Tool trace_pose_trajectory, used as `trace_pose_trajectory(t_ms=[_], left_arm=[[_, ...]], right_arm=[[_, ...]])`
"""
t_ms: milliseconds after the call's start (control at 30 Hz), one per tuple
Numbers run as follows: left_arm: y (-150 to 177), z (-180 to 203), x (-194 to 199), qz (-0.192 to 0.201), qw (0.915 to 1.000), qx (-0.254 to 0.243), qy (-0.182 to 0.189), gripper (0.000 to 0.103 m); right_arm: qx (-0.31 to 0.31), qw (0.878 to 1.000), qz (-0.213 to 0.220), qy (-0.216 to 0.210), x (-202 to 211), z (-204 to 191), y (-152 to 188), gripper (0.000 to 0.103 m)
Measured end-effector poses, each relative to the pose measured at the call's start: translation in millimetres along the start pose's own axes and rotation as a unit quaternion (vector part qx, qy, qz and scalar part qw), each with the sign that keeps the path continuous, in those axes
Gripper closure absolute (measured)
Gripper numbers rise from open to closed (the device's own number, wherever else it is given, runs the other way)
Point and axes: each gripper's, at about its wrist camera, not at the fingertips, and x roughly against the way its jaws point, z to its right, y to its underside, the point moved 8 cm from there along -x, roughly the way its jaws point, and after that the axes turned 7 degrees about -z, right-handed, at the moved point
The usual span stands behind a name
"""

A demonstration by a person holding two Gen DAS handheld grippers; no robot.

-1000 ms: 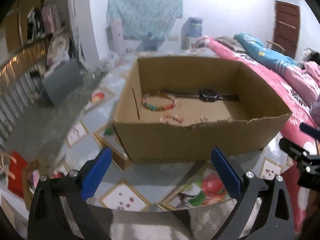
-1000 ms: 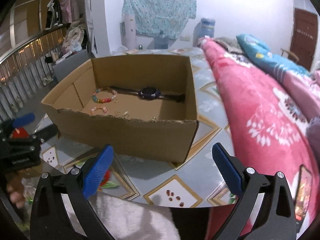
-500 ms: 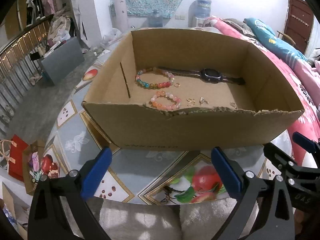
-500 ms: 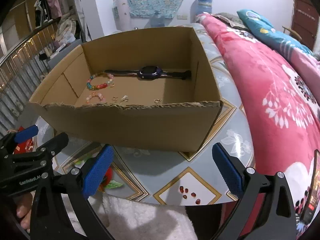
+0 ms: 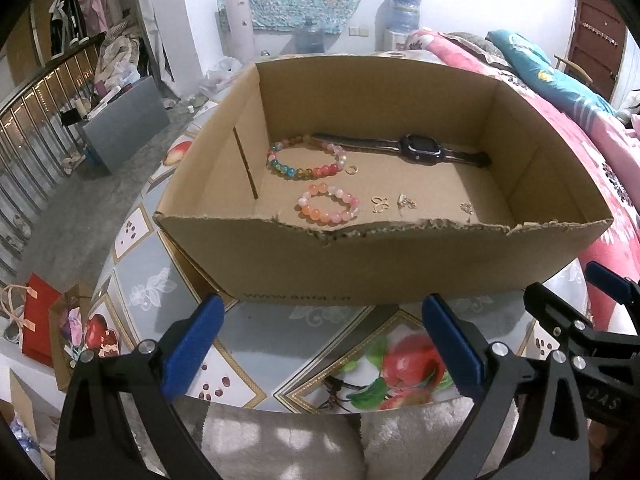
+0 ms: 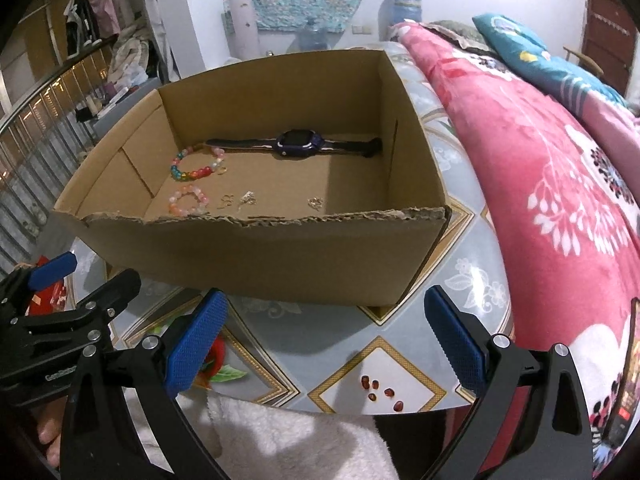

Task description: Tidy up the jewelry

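left gripper (image 5: pixel 320 344): jaws apart, gripping nothing, hovering short of the cardboard box (image 5: pixel 400 268)
right gripper (image 6: pixel 328 340): jaws apart, gripping nothing
jewelry: lying on the box floor; rainbow bead bracelet (image 5: pixel 306 157), pink bead bracelet (image 5: pixel 329 209), smartwatch (image 5: pixel 420 150), small gold pieces (image 5: pixel 380 204)
step: clearing the torn front wall first, then descending straight onto one bracelet
view diff: right wrist is showing the pink floral blanket (image 6: pixel 560 184); left wrist is showing the red gift bag (image 5: pixel 38 320)

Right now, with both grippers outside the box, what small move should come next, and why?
Probably ease the left gripper over the torn front wall of the cardboard box toward the pink bead bracelet. Both grippers are open and empty, and that bracelet lies nearest the front wall, on the left gripper's side.
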Motion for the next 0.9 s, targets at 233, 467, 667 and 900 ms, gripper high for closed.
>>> trace_pose_trajectory(t_ms=[233, 467, 667, 900], left_arm=[[-0.7, -0.7, -0.4, 0.001, 1.0, -0.002, -0.006, 0.006], [-0.6, -0.1, 0.4, 0.002, 1.0, -0.002, -0.007, 0.006], [-0.6, -0.4, 0.6, 0.001, 1.0, -0.003, -0.008, 0.006], [-1.0, -0.6, 0.4, 0.001, 1.0, -0.002, -0.007, 0.006]], right_arm=[[-0.001, 1.0, 0.0, -0.001, -0.3, 0.8, 1.1, 0.008], [-0.003, 1.0, -0.003, 0.0, -1.6, 2.2, 0.5, 0.008], [-0.003, 1.0, -0.005, 0.001, -2.1, 1.9, -0.7, 0.008], [-0.003, 1.0, -0.005, 0.003, -2.9, 0.9, -1.1, 0.008]])
